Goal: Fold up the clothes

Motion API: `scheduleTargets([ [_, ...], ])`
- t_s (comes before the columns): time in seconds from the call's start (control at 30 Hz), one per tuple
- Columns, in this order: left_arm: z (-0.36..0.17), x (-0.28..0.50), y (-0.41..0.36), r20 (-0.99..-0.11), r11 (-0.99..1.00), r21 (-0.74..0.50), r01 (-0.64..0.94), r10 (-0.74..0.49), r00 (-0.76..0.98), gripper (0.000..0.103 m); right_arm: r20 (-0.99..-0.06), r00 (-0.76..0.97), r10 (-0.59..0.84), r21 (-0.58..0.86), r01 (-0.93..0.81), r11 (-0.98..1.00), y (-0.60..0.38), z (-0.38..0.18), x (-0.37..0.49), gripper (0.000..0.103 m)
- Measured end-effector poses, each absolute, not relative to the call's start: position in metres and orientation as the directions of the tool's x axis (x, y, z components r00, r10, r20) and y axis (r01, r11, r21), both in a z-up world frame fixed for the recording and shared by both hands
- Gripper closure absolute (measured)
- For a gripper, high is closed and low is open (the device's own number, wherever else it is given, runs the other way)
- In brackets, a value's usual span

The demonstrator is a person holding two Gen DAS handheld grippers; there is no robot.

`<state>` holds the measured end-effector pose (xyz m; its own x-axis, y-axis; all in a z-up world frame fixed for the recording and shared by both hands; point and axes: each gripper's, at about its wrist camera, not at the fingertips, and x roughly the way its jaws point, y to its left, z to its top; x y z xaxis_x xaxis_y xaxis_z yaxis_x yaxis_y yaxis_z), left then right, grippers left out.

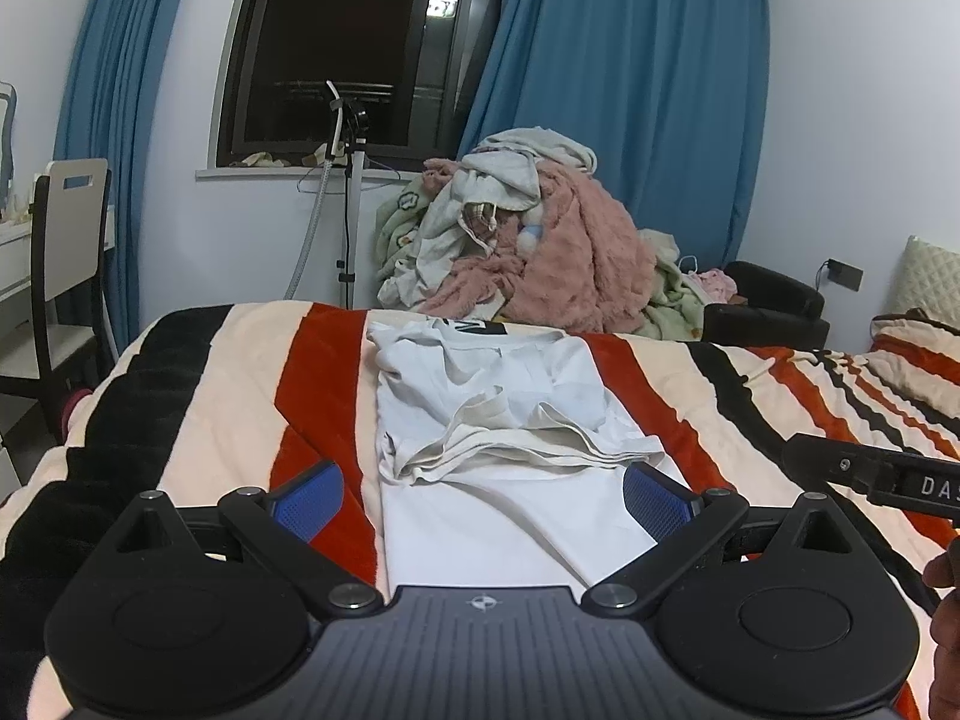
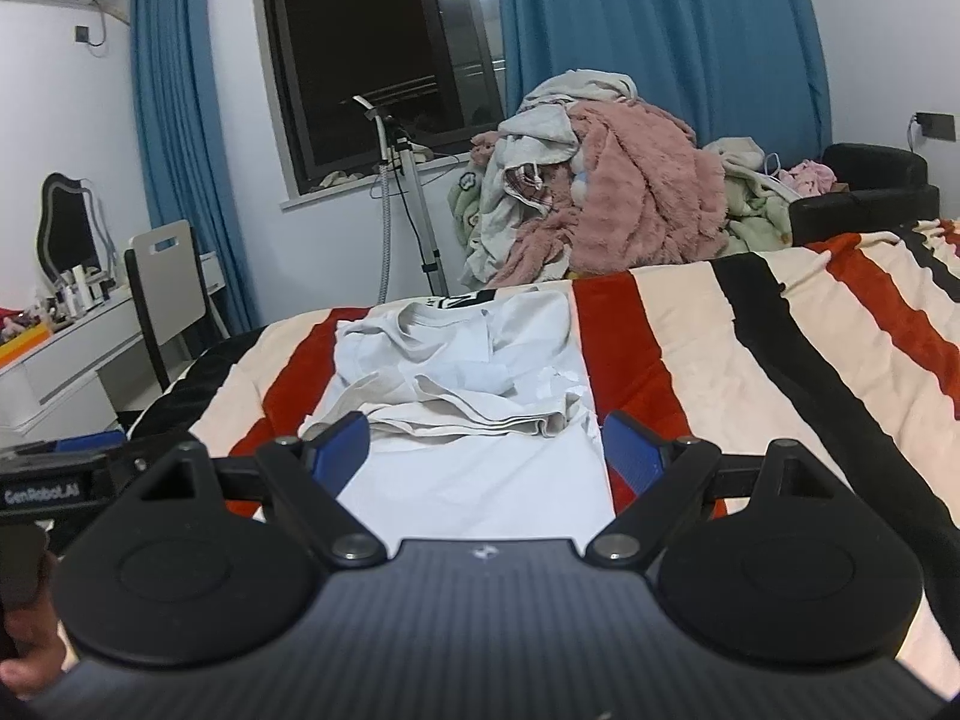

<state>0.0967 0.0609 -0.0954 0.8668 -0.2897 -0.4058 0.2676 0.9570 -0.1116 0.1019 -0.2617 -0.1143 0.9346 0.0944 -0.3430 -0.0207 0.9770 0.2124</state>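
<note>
A white T-shirt [image 1: 498, 408] lies on the striped bed, folded into a narrow strip with its sleeves bunched across the middle; it also shows in the right wrist view [image 2: 480, 396]. My left gripper [image 1: 483, 498] is open and empty, its blue pads either side of the shirt's near end, above it. My right gripper [image 2: 486, 450] is open and empty, also straddling the shirt's near part. The right gripper's body [image 1: 876, 471] shows at the right edge of the left wrist view, and the left gripper's body [image 2: 54, 480] at the left edge of the right wrist view.
The bed carries a red, black and cream striped blanket [image 1: 210, 396]. A heap of clothes and a pink fleece [image 1: 540, 240] lies beyond the bed's far edge. A chair and desk [image 1: 66, 240] stand at left, a black armchair [image 1: 774, 300] at right.
</note>
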Motion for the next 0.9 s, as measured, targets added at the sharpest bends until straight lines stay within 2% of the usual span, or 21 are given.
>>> scheduleTargets([
  [0.17,-0.102,0.102,0.06,-0.434,0.949,-0.156,0.275,-0.316,0.843,0.002,-0.349,0.935,0.068,0.219,0.01,0.976,-0.265,-0.116,0.103,0.017],
  [0.3,-0.114,0.114,0.068,-0.5,0.916,-0.313,0.253,-0.385,0.775,0.002,-0.348,0.935,0.061,0.23,0.023,0.973,-0.268,-0.116,0.104,0.017],
  [0.47,-0.155,0.14,0.089,-0.578,0.776,-0.623,0.097,-0.541,0.611,0.007,-0.363,0.93,0.053,0.24,0.039,0.97,-0.271,-0.118,0.105,0.017],
  [0.6,-0.216,0.158,0.111,-0.515,0.511,-0.846,-0.156,-0.704,0.489,0.01,-0.378,0.925,0.041,0.235,0.053,0.971,-0.271,-0.12,0.106,0.017],
  [0.67,-0.234,0.163,0.119,-0.49,0.437,-0.87,-0.23,-0.707,0.51,0.021,-0.38,0.924,0.037,0.234,0.058,0.971,-0.271,-0.121,0.107,0.017],
  [0.7,-0.238,0.166,0.122,-0.484,0.417,-0.874,-0.25,-0.7,0.525,0.022,-0.382,0.924,0.035,0.233,0.06,0.971,-0.271,-0.121,0.107,0.017],
  [0.8,-0.24,0.175,0.126,-0.467,0.4,-0.882,-0.25,-0.668,0.58,0.034,-0.389,0.921,0.032,0.231,0.064,0.971,-0.27,-0.123,0.107,0.017],
  [0.87,-0.238,0.18,0.124,-0.484,0.443,-0.866,-0.231,-0.629,0.608,0.051,-0.399,0.917,0.026,0.222,0.069,0.973,-0.268,-0.125,0.108,0.017],
  [0.9,-0.238,0.183,0.123,-0.488,0.457,-0.861,-0.223,-0.617,0.618,0.055,-0.405,0.914,0.023,0.217,0.072,0.974,-0.267,-0.126,0.109,0.017],
])
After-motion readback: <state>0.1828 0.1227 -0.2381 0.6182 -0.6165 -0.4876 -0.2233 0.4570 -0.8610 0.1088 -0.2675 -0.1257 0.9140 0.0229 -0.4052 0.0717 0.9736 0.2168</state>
